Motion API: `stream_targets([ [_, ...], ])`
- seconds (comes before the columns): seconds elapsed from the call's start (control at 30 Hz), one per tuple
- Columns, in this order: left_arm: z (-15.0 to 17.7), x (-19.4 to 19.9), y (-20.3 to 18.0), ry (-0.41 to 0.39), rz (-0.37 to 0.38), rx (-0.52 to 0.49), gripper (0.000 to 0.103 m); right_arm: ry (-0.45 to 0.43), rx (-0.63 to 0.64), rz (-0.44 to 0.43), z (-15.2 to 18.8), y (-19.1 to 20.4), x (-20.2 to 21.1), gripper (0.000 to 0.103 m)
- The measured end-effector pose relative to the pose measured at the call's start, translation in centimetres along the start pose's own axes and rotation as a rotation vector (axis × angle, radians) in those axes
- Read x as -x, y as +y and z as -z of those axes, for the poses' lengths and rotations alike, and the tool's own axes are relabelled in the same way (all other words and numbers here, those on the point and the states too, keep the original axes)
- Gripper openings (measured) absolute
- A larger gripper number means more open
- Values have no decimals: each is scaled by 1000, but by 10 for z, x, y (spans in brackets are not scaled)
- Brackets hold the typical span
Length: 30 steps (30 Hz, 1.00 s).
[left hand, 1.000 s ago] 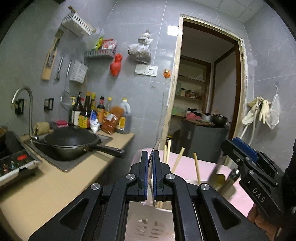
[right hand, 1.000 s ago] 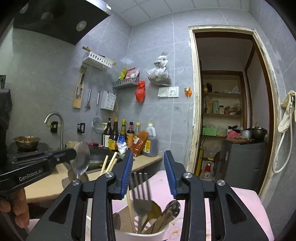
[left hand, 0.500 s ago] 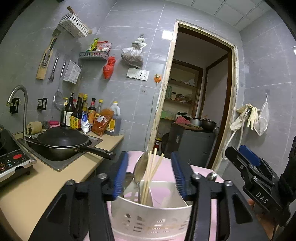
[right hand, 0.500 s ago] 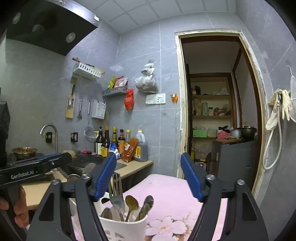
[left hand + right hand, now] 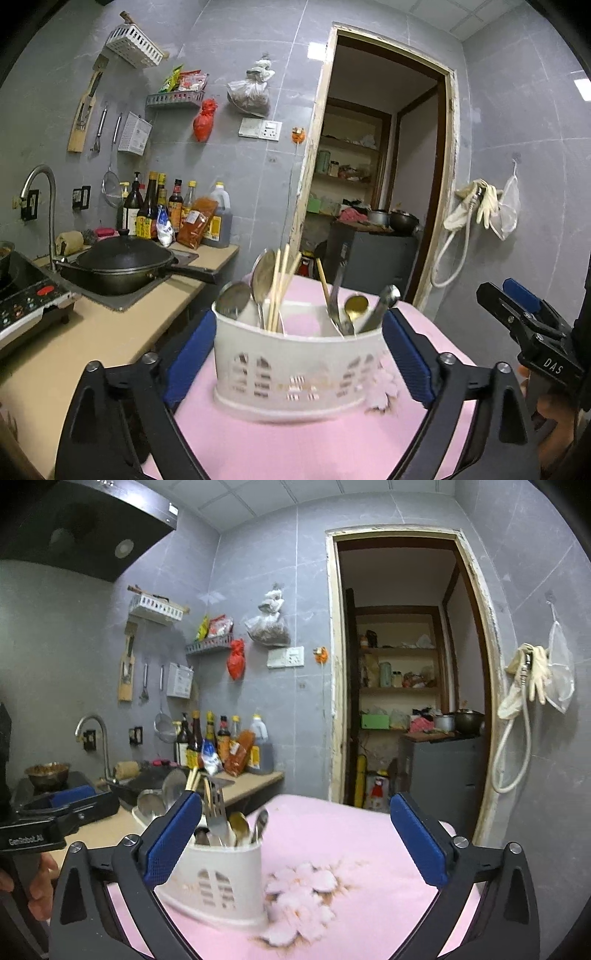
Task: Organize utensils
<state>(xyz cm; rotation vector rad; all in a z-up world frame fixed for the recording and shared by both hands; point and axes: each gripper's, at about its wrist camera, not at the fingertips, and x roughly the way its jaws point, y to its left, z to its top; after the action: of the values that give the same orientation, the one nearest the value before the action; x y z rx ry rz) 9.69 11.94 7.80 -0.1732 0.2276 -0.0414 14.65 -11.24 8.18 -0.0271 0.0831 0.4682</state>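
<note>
Utensil holder [image 5: 295, 369] stands on table [image 5: 314, 443], btwn the spread fingers of left gripper [image 5: 295, 354]. L compartment: spoons [image 5: 260, 280] w/ chopsticks [image 5: 280, 284]; R compartment: fork [image 5: 216, 812], more spoons. Right gripper [image 5: 295, 840] is R of holder, fingers apart, nothing btwn them. Counter [image 5: 110, 332] lies L of table; wok [image 5: 122, 264] on it, bottles [image 5: 159, 210] behind wok at wall. Doorway [image 5: 402, 664] behind table.

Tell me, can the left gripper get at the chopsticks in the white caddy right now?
Probably yes. The left gripper is open, the white caddy sits between its fingers, and the chopsticks stick up uncovered, though spoons crowd them.
</note>
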Motion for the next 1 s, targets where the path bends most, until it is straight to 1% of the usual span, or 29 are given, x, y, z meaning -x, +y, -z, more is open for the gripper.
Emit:
stream_targets([
  [0.07, 7, 3, -1, 18, 1, 2, 93, 20, -8, 5, 5, -1, 8, 103],
  [0.23, 22, 8, -4, 64, 1, -7, 93, 50, -13, 26, 14, 1, 24, 103],
  [0.43, 37, 19, -2, 76, -21, -8, 93, 78, -10, 51, 24, 4, 40, 103],
  [0.53, 44, 24, 1, 77, -33, 0, 93, 96, 18, 90, 30, 9, 46, 103],
  [0.73, 54, 33, 0, 62, -58, -10, 93, 103, 48, 140, 41, 14, 56, 103],
  [1.0, 63, 39, -7, 37, -80, -40, 93, 134, -3, 173, 57, 8, 61, 103],
])
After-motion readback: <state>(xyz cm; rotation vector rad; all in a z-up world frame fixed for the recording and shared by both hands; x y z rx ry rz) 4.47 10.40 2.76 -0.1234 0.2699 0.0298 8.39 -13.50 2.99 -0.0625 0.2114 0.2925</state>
